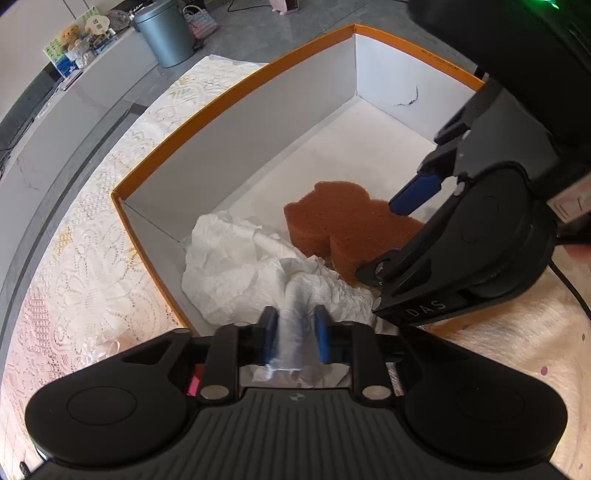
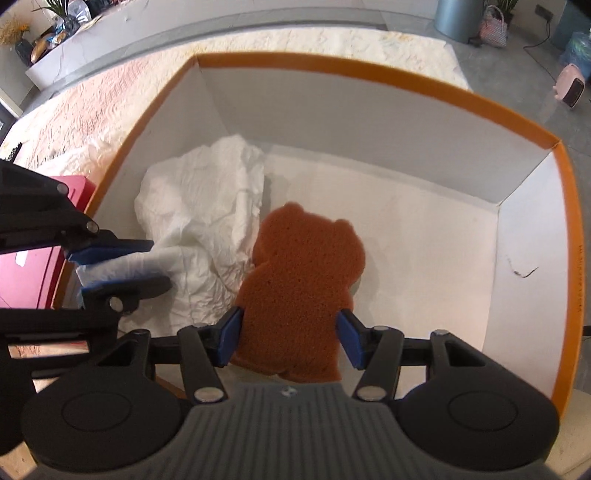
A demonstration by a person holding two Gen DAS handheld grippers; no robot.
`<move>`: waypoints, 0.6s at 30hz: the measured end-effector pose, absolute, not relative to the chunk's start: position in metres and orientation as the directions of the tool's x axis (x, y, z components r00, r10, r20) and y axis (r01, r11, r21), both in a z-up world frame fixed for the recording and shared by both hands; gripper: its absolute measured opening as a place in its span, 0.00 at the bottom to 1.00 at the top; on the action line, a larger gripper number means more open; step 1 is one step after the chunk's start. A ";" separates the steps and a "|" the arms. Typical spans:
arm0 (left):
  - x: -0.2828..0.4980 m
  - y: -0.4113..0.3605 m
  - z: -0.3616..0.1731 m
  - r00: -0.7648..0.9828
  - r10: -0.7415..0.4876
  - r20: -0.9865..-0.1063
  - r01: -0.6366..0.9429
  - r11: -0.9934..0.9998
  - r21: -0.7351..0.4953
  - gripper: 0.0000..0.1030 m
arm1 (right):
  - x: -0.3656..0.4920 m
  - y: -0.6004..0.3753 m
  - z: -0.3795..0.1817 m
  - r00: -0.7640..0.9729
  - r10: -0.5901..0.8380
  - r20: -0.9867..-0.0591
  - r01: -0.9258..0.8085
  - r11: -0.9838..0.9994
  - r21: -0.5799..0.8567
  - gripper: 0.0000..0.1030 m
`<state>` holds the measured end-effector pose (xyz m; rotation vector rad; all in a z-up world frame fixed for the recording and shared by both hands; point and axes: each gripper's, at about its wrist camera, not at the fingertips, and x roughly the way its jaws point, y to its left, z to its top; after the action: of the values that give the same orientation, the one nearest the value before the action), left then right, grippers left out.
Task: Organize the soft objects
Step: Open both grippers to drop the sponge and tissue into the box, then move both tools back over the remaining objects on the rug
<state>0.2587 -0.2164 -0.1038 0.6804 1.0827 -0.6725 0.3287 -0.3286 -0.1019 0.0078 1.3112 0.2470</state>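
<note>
A white-walled box with an orange rim (image 1: pixel 229 92) (image 2: pixel 369 74) stands on a lace cloth. Inside it lie a crumpled white cloth (image 1: pixel 229 258) (image 2: pixel 199 206) and, beside it, a brown bear-shaped sponge (image 1: pixel 340 221) (image 2: pixel 303 266). My left gripper (image 1: pixel 294 317) (image 2: pixel 159 264) points down at the near-left of the box. A fold of the white cloth sits loosely between its blue pads, which stand slightly apart from it. My right gripper (image 2: pixel 290 317) (image 1: pixel 375 240) straddles the sponge's lower body. Its left pad is at the sponge's edge and its right pad shows a thin gap.
The lace tablecloth (image 1: pixel 74 240) surrounds the box. A magenta object (image 2: pixel 29 266) lies just outside its left wall. On the floor beyond are a grey bin (image 1: pixel 166 33), a woven basket (image 2: pixel 493 26) and a small pink appliance (image 2: pixel 570 86). Plush toys (image 1: pixel 74 37) sit on a ledge.
</note>
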 end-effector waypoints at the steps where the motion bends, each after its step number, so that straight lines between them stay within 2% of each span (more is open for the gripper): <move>1: 0.258 -0.215 -0.104 0.320 -0.158 -0.934 0.768 0.620 0.159 0.37 | 0.331 -0.329 -0.102 0.231 0.182 -0.956 -0.180 0.973 0.142 0.57; 3: 0.260 -0.215 -0.100 0.319 -0.161 -0.934 0.759 0.633 0.151 0.45 | 0.331 -0.330 -0.100 0.233 0.183 -0.955 -0.183 0.973 0.141 0.58; 5: 0.259 -0.213 -0.093 0.329 -0.179 -0.927 0.749 0.647 0.141 0.62 | 0.332 -0.333 -0.098 0.239 0.188 -0.953 -0.182 0.972 0.146 0.61; 7: 0.258 -0.211 -0.086 0.349 -0.212 -0.913 0.737 0.663 0.128 0.67 | 0.332 -0.336 -0.093 0.251 0.202 -0.947 -0.178 0.971 0.160 0.65; 18: 0.217 -0.181 -0.035 0.540 -0.339 -0.770 0.631 0.769 0.104 0.67 | 0.306 -0.343 -0.053 0.374 0.198 -0.906 -0.121 0.979 0.164 0.69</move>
<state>0.2169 -0.1808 -0.0352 0.3954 0.8134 -0.5942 0.3063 -0.3433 -0.0532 0.0737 1.1700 0.2047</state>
